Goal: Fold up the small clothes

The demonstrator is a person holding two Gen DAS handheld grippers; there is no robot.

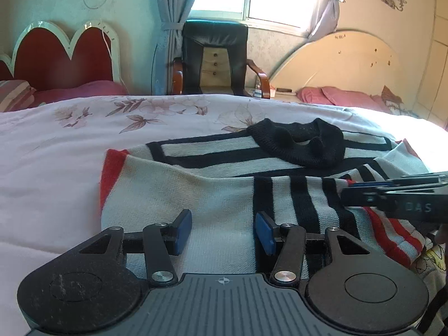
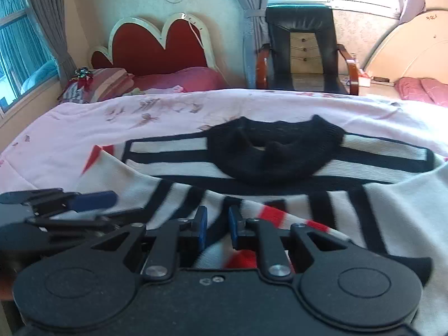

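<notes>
Tongs on the left (image 1: 223,231) are held released over the striped sweater (image 1: 224,196), spread on the bed (image 1: 56,168); right tongs (image 2: 217,225), slightly parted, straddle a folded-in sleeve (image 2: 280,212), seemingly for tucking.

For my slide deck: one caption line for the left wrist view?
Open left gripper over a striped sweater spread on a floral bedspread.
</notes>
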